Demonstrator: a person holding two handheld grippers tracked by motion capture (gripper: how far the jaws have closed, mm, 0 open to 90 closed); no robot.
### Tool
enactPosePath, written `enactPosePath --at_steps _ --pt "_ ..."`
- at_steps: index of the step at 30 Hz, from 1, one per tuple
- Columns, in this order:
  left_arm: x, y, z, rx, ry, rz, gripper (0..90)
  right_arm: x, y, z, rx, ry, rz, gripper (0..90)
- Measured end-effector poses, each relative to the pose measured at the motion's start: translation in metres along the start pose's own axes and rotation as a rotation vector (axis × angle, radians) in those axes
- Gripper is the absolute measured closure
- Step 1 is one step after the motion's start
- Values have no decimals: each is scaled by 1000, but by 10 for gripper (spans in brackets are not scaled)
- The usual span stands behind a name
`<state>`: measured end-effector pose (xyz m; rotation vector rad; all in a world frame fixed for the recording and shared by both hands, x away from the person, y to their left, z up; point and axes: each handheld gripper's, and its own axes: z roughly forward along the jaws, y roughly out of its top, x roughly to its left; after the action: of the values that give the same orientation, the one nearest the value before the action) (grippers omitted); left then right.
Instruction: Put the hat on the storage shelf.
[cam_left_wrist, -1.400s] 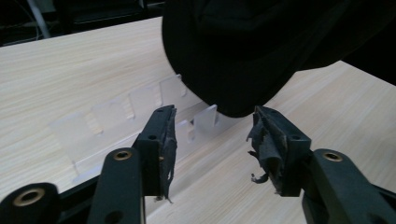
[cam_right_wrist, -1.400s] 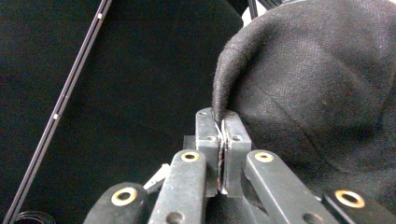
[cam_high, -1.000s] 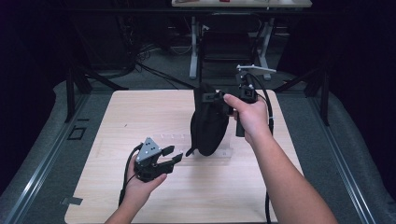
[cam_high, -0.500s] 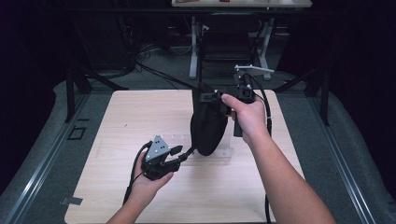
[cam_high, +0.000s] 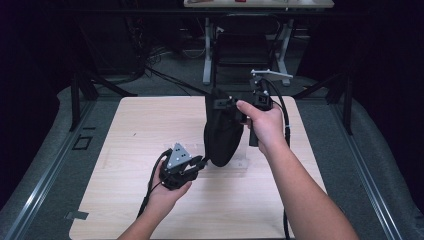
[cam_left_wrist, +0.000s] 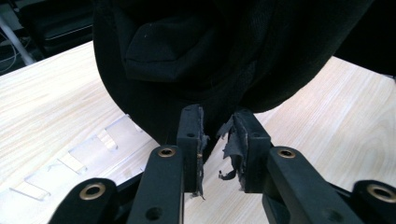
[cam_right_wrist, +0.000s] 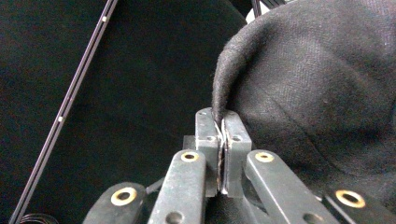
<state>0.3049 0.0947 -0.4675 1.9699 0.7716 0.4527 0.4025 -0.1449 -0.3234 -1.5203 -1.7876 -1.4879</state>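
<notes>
**Black cloth held up over the table, left gripper at its lower edge**

A black cloth (cam_high: 222, 132) hangs above the middle of a pale wooden table (cam_high: 125, 130), its lower end just over a clear plastic rack (cam_left_wrist: 88, 149) lying flat on the tabletop. The right gripper (cam_high: 235, 106), held high toward the far side, has its jaws pressed together on a folded upper edge of the cloth, as the right gripper view shows. The left gripper (cam_high: 200, 164) sits near the front, left of the cloth's bottom. Its jaws stand a little apart, and the tips reach the lowest fold of the cloth; whether cloth lies between them cannot be told. Torn strips of padding hang from the inner faces of those jaws. Beyond the far edge of the table stand a dark chair (cam_high: 245, 47) and the white legs of a desk (cam_high: 207, 55), with cables on the floor.

Compared with a second ago, the left gripper has moved right and toward the cloth, from open table to its bottom edge. The right gripper and cloth have hardly shifted.
</notes>
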Motion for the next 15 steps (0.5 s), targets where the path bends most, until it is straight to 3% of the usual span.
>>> enactPosePath --at_steps 15 --pt "-2 -1 1 11 19 53 806 2 -1 2 6 8 0 875"
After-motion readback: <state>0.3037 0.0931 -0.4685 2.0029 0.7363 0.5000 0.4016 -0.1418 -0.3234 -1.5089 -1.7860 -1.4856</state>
